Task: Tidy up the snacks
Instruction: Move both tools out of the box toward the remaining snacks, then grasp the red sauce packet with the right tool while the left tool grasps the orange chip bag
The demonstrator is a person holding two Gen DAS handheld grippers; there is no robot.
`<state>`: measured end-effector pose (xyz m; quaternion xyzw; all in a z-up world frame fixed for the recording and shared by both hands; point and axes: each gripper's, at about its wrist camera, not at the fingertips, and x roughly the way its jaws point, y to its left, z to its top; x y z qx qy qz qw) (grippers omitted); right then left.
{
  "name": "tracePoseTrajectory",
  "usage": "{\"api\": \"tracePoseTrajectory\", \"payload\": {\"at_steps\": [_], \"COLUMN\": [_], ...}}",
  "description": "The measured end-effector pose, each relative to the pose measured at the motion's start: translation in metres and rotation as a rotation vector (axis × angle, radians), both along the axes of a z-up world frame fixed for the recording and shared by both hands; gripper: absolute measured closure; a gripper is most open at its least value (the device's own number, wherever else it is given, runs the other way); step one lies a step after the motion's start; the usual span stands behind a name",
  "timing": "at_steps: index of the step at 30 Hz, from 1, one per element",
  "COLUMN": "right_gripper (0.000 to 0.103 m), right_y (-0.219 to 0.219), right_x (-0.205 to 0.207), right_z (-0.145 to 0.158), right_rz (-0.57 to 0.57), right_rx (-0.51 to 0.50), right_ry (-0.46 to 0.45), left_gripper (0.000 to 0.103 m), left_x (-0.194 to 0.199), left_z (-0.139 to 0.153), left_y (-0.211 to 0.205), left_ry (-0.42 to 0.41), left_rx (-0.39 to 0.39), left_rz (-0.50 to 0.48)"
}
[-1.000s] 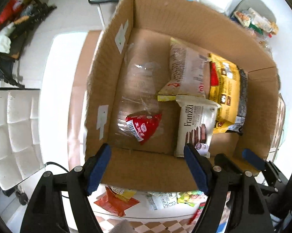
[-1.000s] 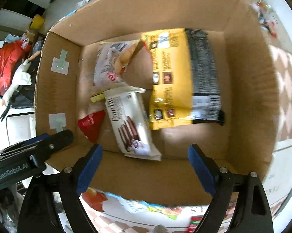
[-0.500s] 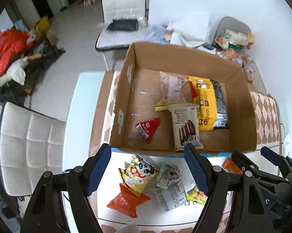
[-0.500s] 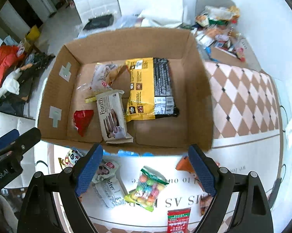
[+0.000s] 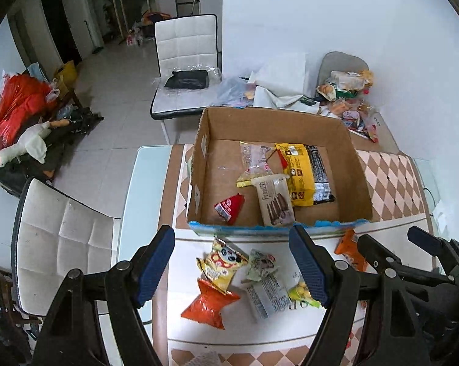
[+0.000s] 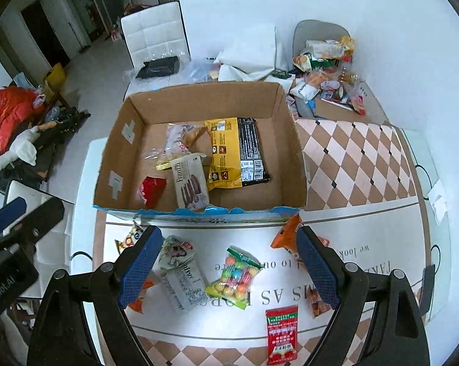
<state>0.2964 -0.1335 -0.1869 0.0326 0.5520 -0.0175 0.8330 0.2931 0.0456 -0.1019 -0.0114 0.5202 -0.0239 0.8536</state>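
An open cardboard box (image 5: 356, 164) (image 6: 292, 140) stands on the table with several snack packs inside, among them a red pack (image 5: 229, 208), a Franzzi wafer pack (image 5: 275, 202) (image 6: 189, 183) and a yellow and black pack (image 5: 305, 174) (image 6: 237, 151). Loose snacks lie in front of the box: a yellow panda pack (image 5: 222, 260), an orange pack (image 5: 209, 305), a candy bag (image 6: 235, 277), a red sachet (image 6: 282, 334). My left gripper (image 5: 234, 267) and my right gripper (image 6: 228, 267) are open and empty, high above these loose snacks.
White chairs stand at the left (image 5: 65, 238) and behind the table (image 5: 186, 70). A heap of more snacks (image 6: 330, 70) lies at the back right. The tablecloth (image 6: 360, 164) is checked at the right. Bags and a toy goose (image 5: 25, 146) lie on the floor at the left.
Both grippers have pulled up and back from close over the box. The whole box and the loose snacks in front of it have come into view. Both stayed open.
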Motion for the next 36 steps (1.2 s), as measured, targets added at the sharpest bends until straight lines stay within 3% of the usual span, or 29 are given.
{"api": "tracePoseTrajectory", "payload": {"at_steps": [3, 5, 10, 19, 25, 31, 36], "right_gripper": [0.011, 0.008, 0.004, 0.004, 0.004, 0.01, 0.035], "right_y": [-0.001, -0.004, -0.027, -0.091, -0.107, -0.097, -0.079], "right_x": [-0.013, -0.024, -0.055, -0.117, -0.132, -0.141, -0.136], "right_z": [0.008, 0.007, -0.022, -0.164, -0.231, -0.257, -0.249], "right_rz": [0.006, 0.011, -0.021, -0.226, -0.289, -0.321, -0.291], "right_rx": [0.024, 0.065, 0.133, 0.125, 0.07, 0.078, 0.08], "right_ry": [-0.002, 0.007, 0.083, 0.42, 0.523, 0.6, 0.603], "left_gripper": [0.024, 0.002, 0.001, 0.001, 0.001, 0.001, 0.001], "left_x": [-0.013, -0.02, -0.039, -0.076, -0.081, -0.071, -0.05], "left_z": [0.003, 0.002, -0.027, -0.142, -0.184, -0.2, -0.208], "left_y": [0.001, 0.003, 0.011, 0.033, 0.041, 0.042, 0.032], "left_ry": [-0.012, -0.011, 0.049, 0.297, 0.385, 0.413, 0.416], "left_rx": [-0.021, -0.051, -0.047, 0.066, 0.098, 0.121, 0.147], "left_rz": [-0.003, -0.008, 0.01, 0.077, 0.095, 0.06, -0.021]}}
